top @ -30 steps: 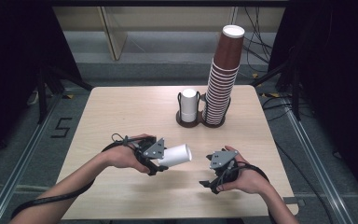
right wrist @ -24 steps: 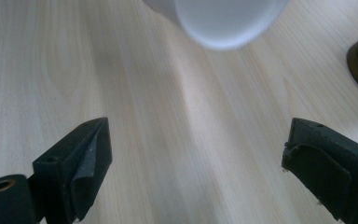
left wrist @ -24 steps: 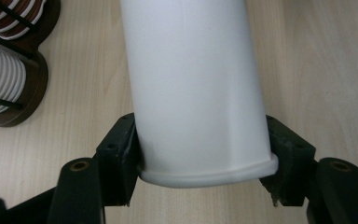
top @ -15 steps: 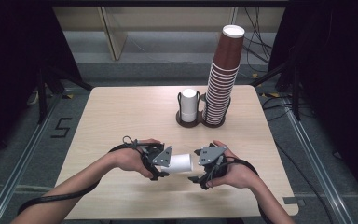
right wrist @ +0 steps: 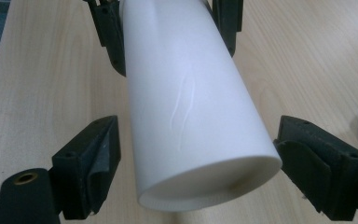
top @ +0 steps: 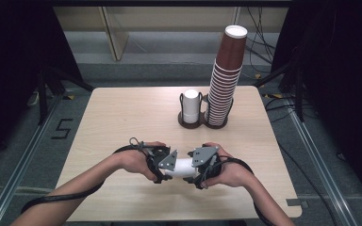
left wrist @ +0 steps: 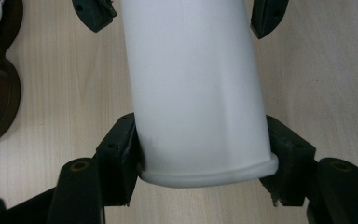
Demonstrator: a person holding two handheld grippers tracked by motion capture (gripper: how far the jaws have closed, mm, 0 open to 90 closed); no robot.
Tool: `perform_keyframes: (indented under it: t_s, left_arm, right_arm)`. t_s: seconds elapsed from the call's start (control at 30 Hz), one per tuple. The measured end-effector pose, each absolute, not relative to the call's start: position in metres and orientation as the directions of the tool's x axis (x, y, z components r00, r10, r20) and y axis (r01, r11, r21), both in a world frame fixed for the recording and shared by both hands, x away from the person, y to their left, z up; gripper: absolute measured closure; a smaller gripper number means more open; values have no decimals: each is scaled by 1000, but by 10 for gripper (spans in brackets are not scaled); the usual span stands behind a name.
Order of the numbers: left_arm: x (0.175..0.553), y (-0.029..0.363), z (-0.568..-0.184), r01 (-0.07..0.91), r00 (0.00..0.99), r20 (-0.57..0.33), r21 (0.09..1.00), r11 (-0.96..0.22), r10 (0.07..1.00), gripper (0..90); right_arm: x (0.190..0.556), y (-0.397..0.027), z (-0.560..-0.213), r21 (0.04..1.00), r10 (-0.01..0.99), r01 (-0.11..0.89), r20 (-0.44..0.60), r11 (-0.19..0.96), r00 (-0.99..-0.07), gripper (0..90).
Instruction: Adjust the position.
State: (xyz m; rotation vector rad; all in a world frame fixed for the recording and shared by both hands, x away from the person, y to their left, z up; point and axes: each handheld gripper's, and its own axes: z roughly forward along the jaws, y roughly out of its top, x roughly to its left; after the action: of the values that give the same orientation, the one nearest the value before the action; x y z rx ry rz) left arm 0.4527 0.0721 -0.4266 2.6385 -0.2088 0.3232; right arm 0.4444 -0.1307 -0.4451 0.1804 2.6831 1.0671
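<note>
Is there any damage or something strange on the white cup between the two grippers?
Yes. The white cup has a thin crease along its side wall, seen in the right gripper view. It lies level above the table, clamped at its rimmed end by the left gripper.

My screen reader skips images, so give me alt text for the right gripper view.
A white paper cup lies lengthwise between the right tongs, open end toward the camera; their closing pads stand just clear of it. At the far end the left tongs grip it above a pale wooden table.
</note>
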Motion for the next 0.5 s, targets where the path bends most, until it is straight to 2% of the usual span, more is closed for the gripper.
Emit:
perform_keyframes:
  t_s: [0.17,0.2,0.37,0.43,0.5]
  left_arm:
    - [452,69,-426,-211,959,263,428,-879,-103,366]
    - [452,69,-426,-214,958,266,428,-878,-104,366]
    - [451,69,-424,-225,955,272,418,-880,-115,367]
    - [451,70,-424,-227,955,272,414,-882,-118,367]
    - [451,69,-424,-229,955,271,407,-884,-122,367]
  right_arm:
    - [445,-126,-445,677,174,7,-178,736,-969,195]
    - [443,-126,-445,673,194,36,-161,739,-968,201]
    - [446,-123,-447,666,164,3,-180,746,-970,242]
    - [443,-123,-447,661,192,44,-153,749,-969,258]
    - [445,-122,-447,658,168,17,-167,753,-972,274]
